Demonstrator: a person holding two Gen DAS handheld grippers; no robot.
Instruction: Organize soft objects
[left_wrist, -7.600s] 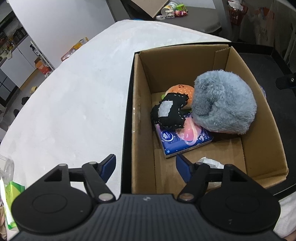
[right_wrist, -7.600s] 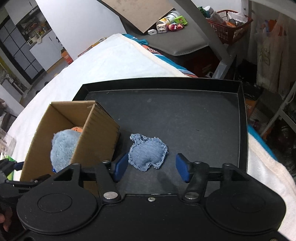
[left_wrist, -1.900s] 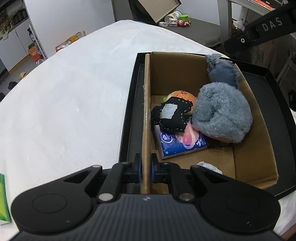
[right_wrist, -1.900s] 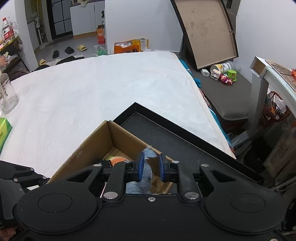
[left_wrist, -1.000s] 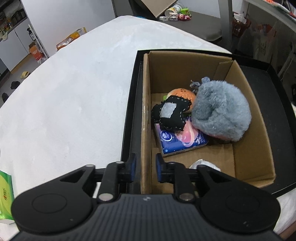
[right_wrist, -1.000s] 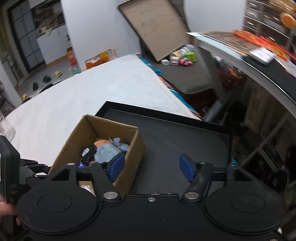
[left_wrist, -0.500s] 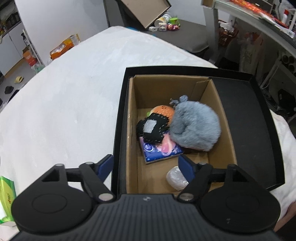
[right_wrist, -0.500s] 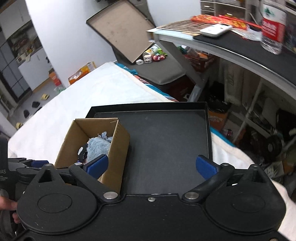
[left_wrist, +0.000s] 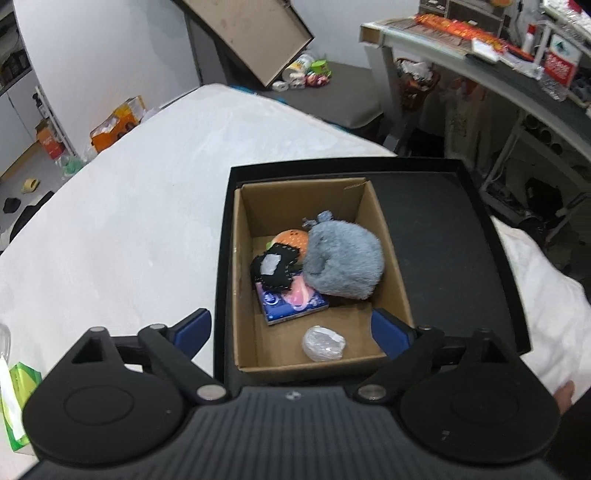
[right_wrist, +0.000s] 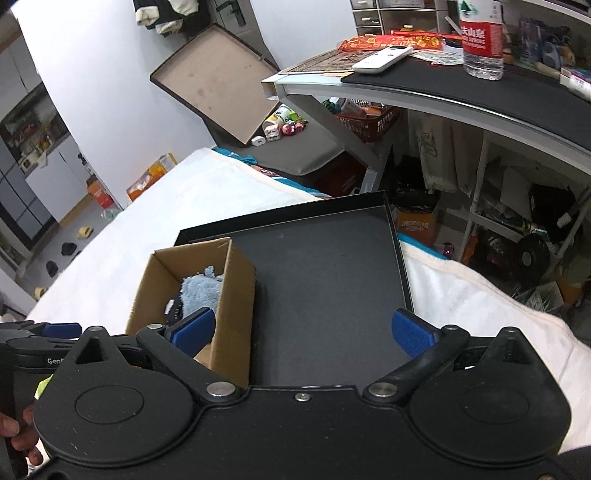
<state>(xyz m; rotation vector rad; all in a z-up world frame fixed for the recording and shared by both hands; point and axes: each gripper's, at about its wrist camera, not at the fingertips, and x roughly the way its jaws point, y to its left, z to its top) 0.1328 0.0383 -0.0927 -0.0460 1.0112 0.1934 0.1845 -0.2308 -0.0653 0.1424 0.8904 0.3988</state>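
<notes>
Soft objects all lie in the cardboard box; black tray bare at 3 o'clock. Left hand-held gripper and right hand-held gripper spread, empty; withdraw clear of the box walls.

A white-covered bed carries a shallow black tray — a cardboard box stands in the tray's left part — and a green packet lies at the bed's near-left edge.
</notes>
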